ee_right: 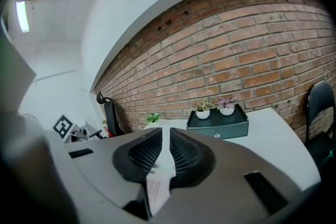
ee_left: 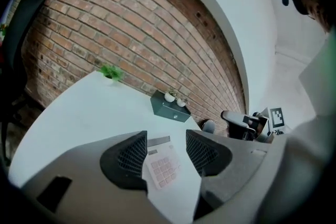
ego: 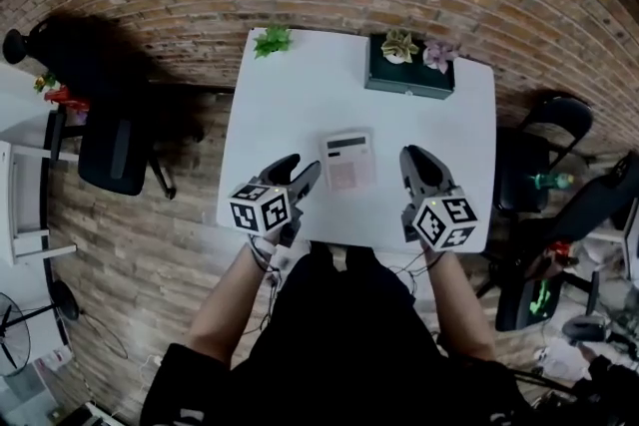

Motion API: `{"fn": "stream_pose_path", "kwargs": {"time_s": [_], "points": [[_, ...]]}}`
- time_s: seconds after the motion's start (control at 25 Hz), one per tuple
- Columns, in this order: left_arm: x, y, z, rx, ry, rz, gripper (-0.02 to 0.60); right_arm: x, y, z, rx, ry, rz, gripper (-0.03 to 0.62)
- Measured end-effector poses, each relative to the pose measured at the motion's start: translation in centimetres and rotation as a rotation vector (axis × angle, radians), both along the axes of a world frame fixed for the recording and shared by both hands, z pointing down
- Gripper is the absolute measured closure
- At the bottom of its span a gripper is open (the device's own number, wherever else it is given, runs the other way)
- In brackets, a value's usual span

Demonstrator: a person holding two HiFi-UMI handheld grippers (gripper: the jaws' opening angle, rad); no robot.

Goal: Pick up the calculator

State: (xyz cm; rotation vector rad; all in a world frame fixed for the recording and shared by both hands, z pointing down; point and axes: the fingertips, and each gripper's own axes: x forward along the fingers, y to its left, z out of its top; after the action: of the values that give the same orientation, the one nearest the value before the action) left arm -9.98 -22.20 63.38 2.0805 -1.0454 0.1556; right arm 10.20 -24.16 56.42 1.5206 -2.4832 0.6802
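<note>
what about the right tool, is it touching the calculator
Apart. The head view shows a strip of bare table between the right tool and the calculator, which lies flat on the table.

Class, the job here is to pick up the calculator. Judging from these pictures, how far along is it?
Done: nothing yet. The calculator lies flat on the white table, apparently untouched. In hand: the left gripper, jaws apart, is lined up on it from its left. The right gripper, jaws almost together and empty, hangs at its right. Left: close in, grip and lift.
</note>
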Motion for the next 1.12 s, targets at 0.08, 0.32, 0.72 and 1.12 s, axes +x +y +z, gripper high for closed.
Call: {"fn": "stream_pose_path", "kwargs": {"time_s": [0.08,0.32,0.72,1.12], "points": [[0.5,-0.8,1.8,-0.027,-0.019,0.006,0.353,-0.1,-0.2,0.7,-0.016,-0.015,-0.016,0.545],[2.2,-4.1,6.9,-0.096,-0.06,0.055,0.353,1.3,-1.0,1.2,-0.031,-0.041,-0.032,0.548],[6.6,-6.4,12.3,-0.269,0.015,0.193,0.354,4.4,-2.0,1.1,-0.043,-0.083,0.017,0.553],[7.2,-5.7,12.1,-0.286,0.043,0.219,0.457,4.0,-1.7,1.3,-0.05,-0.109,0.019,0.562]]}}
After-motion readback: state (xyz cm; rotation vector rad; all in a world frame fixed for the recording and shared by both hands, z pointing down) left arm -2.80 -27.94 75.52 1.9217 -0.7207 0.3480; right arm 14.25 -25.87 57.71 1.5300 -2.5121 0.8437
